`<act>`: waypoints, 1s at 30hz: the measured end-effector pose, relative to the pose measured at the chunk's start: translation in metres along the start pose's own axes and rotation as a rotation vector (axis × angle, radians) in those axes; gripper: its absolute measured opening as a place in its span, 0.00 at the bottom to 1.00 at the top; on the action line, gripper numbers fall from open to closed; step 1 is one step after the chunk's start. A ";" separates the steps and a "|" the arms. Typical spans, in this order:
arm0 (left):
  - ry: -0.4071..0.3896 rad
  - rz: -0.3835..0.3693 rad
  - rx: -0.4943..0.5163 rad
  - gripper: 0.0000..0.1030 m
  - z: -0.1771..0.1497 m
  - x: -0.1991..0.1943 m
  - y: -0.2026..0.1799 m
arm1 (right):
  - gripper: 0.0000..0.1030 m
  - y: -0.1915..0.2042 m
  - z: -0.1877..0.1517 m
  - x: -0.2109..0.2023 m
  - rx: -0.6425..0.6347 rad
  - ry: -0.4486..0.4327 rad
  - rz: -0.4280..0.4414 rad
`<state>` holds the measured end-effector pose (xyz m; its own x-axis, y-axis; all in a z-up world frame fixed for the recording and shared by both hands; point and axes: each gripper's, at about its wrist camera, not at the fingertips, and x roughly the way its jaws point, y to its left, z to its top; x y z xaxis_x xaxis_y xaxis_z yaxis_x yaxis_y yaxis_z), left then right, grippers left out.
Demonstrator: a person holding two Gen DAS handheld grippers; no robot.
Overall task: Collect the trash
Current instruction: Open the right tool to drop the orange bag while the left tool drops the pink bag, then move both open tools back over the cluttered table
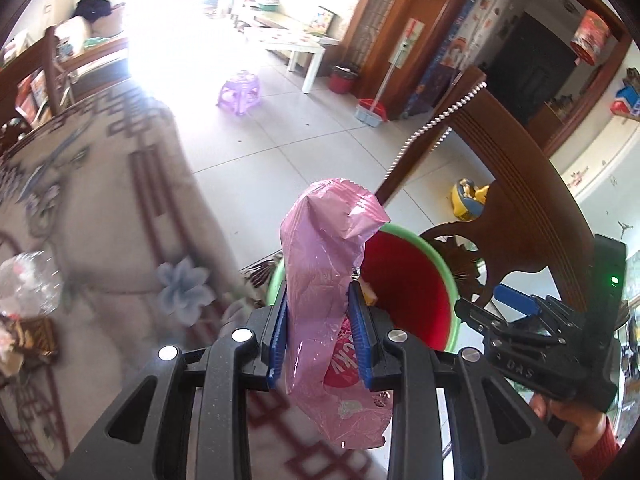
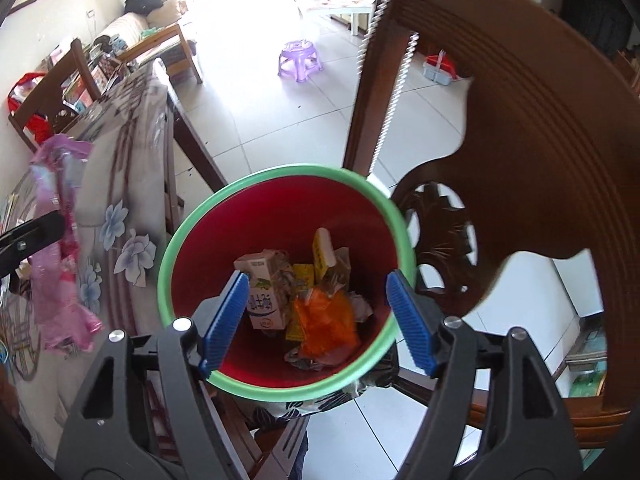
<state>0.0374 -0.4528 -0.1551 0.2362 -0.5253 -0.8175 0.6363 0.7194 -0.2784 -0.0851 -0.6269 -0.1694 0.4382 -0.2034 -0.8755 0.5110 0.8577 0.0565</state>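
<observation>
My left gripper [image 1: 320, 300] is shut on a pink plastic snack wrapper [image 1: 324, 272], held upright above the table edge just left of the bin. The wrapper also shows at the left of the right wrist view [image 2: 60, 240]. The red bin with a green rim [image 2: 192, 216] stands beside the table; it holds a milk carton [image 2: 262, 292], yellow boxes and an orange wrapper [image 2: 328, 320]. In the left wrist view the bin [image 1: 408, 292] lies just right of the wrapper. My right gripper [image 2: 316, 312] is open and empty, right over the bin's mouth.
A table with a floral cloth [image 1: 100, 220] lies to the left, with a clear plastic bottle [image 1: 28, 288] on it. A carved wooden chair back [image 2: 520, 140] stands right of the bin. A purple stool [image 1: 239, 92] stands on the tiled floor beyond.
</observation>
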 end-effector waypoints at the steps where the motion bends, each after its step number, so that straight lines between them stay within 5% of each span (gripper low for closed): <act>1: 0.003 -0.007 0.008 0.25 0.002 0.004 -0.004 | 0.68 -0.005 0.000 -0.005 0.011 -0.011 -0.009; 21: 0.061 -0.049 0.162 0.25 0.025 0.051 -0.065 | 0.68 -0.045 -0.019 -0.027 0.093 -0.020 -0.066; 25: 0.070 -0.036 0.182 0.45 0.030 0.053 -0.073 | 0.68 -0.045 -0.020 -0.029 0.098 -0.026 -0.062; 30: 0.037 -0.056 0.170 0.54 0.026 0.035 -0.068 | 0.68 -0.044 -0.021 -0.035 0.096 -0.036 -0.068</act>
<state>0.0211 -0.5319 -0.1513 0.1715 -0.5428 -0.8221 0.7636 0.6005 -0.2373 -0.1387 -0.6474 -0.1513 0.4260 -0.2778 -0.8610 0.6083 0.7924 0.0454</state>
